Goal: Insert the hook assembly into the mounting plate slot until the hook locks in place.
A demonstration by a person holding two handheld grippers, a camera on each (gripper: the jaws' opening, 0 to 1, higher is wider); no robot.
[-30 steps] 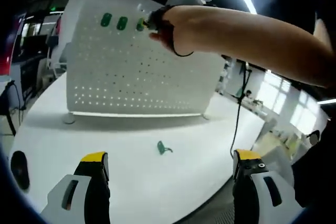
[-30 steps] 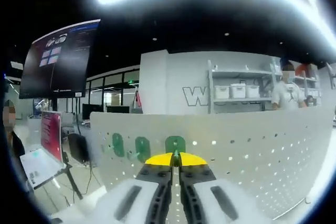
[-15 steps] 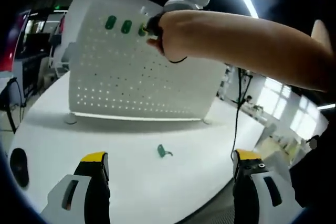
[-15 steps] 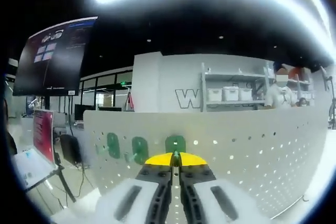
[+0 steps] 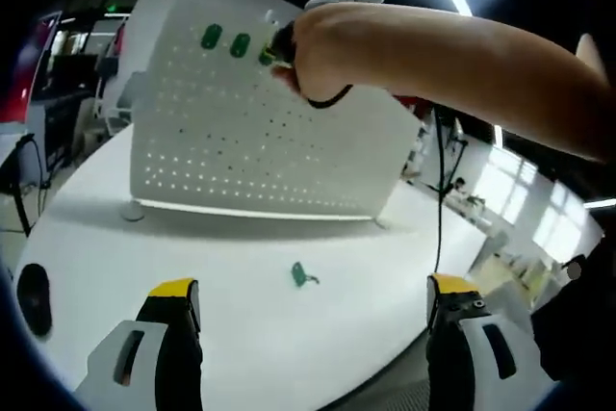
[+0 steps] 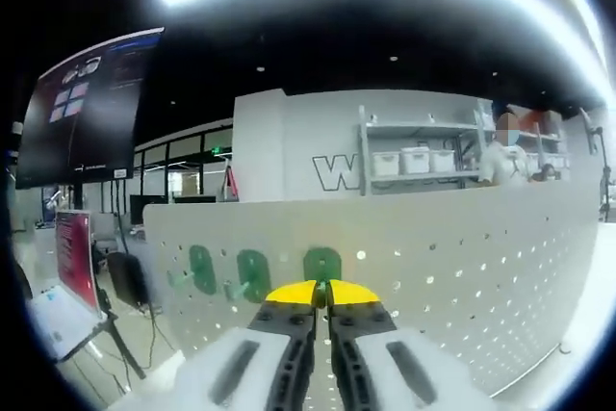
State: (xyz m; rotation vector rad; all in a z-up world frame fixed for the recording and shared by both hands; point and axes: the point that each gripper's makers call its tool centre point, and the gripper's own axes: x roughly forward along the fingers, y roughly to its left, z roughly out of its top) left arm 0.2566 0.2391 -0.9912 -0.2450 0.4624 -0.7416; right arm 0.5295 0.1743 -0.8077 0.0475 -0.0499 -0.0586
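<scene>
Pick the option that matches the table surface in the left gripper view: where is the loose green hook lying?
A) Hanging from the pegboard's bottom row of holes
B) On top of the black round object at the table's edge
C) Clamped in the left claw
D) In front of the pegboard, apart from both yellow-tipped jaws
D: the loose green hook lies on the white table in front of the pegboard, apart from the open left claw.
</scene>
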